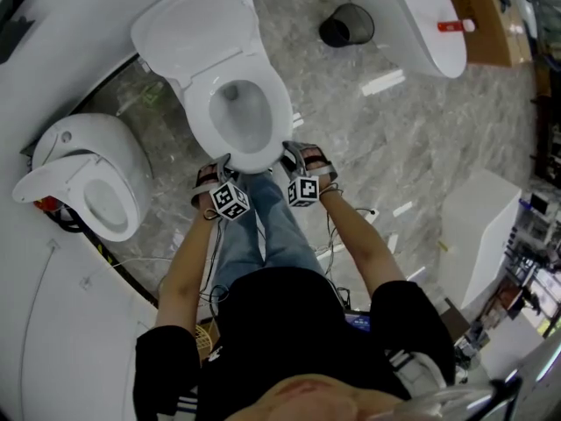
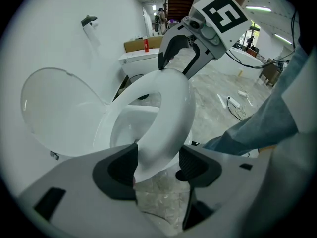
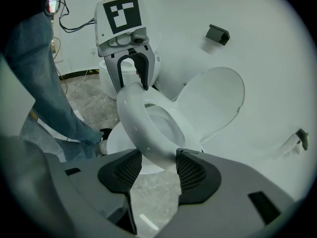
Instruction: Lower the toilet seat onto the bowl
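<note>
A white toilet stands in front of me with its lid [image 1: 197,33] leaning back against the wall. The toilet seat [image 1: 279,121] is tilted a little above the bowl [image 2: 124,128], its front edge nearest me. My left gripper [image 1: 223,163] grips the front rim on the left, and in the left gripper view the seat [image 2: 168,113] fills the gap of the left gripper [image 2: 157,165]. My right gripper [image 1: 294,152] holds the rim on the right. In the right gripper view the seat [image 3: 136,123] sits between the pads of the right gripper [image 3: 156,167].
A second toilet [image 1: 88,178] stands close on the left and a third [image 1: 425,20] at the back right. A black bin [image 1: 346,26] sits on the marble floor behind. A white box [image 1: 486,226] is at the right. Cables [image 1: 351,235] lie beside my legs [image 1: 263,226].
</note>
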The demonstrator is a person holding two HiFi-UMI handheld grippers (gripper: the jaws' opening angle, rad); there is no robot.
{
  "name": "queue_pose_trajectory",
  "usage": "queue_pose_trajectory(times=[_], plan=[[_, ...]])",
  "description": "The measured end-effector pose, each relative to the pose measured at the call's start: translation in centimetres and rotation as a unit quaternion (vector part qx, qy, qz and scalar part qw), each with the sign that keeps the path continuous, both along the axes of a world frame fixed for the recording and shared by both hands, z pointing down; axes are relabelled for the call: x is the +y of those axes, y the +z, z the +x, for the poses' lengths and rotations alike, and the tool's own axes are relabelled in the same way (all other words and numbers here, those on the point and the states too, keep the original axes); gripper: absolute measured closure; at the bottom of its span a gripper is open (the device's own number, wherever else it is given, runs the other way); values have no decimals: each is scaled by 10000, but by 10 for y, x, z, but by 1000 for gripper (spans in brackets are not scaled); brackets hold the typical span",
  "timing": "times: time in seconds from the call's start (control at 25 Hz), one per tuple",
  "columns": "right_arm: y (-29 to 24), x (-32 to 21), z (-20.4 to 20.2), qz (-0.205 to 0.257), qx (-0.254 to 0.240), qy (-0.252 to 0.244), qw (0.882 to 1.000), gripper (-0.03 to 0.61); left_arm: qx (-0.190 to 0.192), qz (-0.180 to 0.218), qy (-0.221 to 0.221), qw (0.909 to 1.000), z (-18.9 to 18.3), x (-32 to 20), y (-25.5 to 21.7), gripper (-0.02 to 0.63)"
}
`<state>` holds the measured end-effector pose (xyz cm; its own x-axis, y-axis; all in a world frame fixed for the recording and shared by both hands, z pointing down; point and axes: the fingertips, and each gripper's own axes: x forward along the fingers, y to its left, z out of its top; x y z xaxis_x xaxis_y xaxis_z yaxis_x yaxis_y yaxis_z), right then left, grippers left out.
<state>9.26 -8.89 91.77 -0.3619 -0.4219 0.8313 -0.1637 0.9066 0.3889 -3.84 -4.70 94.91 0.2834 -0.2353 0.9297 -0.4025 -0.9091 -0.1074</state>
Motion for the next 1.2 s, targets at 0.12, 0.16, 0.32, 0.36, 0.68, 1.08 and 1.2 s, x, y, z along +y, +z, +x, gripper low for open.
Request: queue_pose_trajectory(times=[0.12,0.16,0.32,0.36,0.68,1.08,1.2], plan=[[11,6,8,-246,38,318,9992,339,-61,-39,110,9999,4,5,10,346],[14,8,13,-359,17,520,9980,342,-71,-53,150,9998,6,7,13,344],[21,21,44,-1092,-389,2043,9720,420,-90,-142,294,9994,8,13,24,334],[25,28,53,-1440,-643,2613,9523,420,-103,-159,318,9993,8,14,26,333],[42,39,67,-4070,-4363,6304,4966,377,-277,-184,534,9980,11,21,42,323],[82,32,46,-4233,-4538,6670,4123,449,-294,-471,668,9962,14,31,61,326],[89,34,49,-4319,-4564,6607,4106,452,-72,-746,-115,9971,7,32,59,338]])
